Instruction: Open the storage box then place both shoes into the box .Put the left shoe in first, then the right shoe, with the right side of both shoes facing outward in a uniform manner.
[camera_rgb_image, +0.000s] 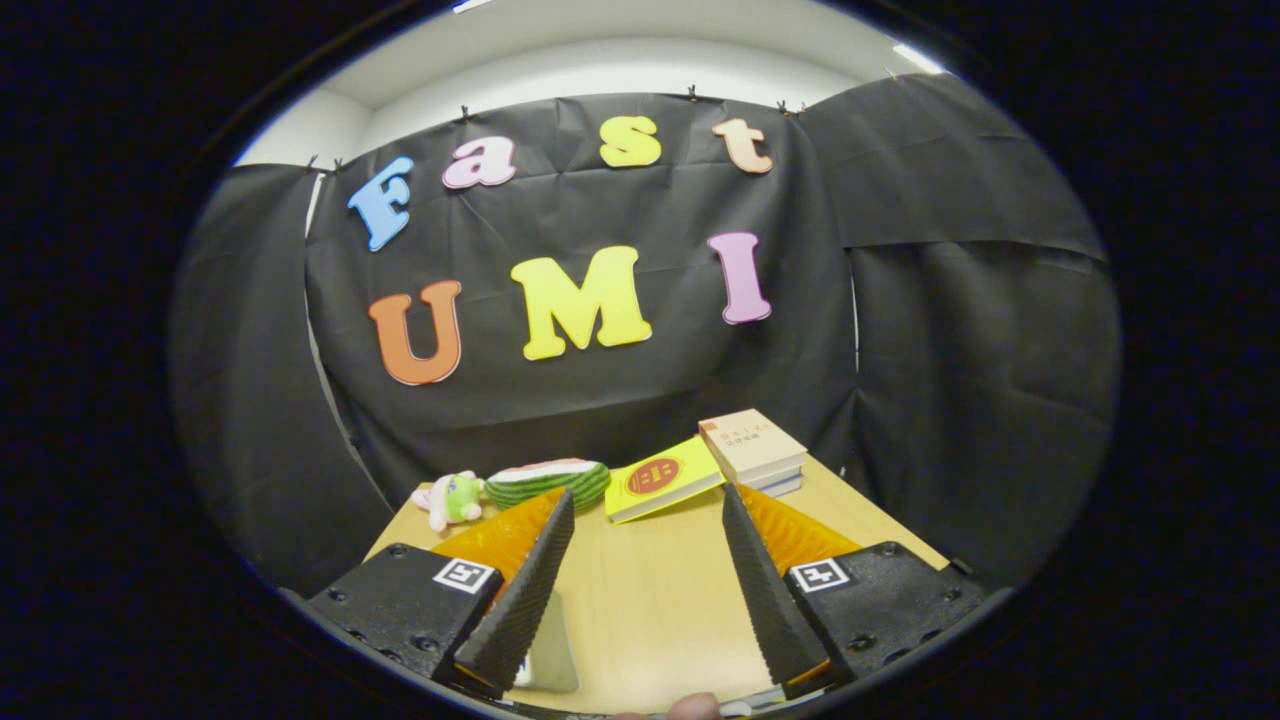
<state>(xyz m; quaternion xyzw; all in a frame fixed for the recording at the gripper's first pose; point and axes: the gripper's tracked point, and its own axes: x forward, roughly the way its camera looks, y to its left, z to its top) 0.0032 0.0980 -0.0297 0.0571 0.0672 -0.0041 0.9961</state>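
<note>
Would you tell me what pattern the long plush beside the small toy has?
Watermelon plush: dark and light green stripes, pinkish top; gripper view.

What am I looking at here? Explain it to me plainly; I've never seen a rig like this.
No robot arm here: a person carries a two-finger gripper by hand, and the camera rides on it, looking forward along its two fingers. The fingers stand open with nothing between them, held above a wooden table. At the table's far end, beyond the fingers, lie a small plush toy, a watermelon-slice toy, a yellow book propped at a slant, and a short stack of books. A pale object sits partly behind one finger; I cannot tell what it is. A fingertip of the person peeks in nearest the camera. Behind everything hangs the booth's black cloth wall.
</note>
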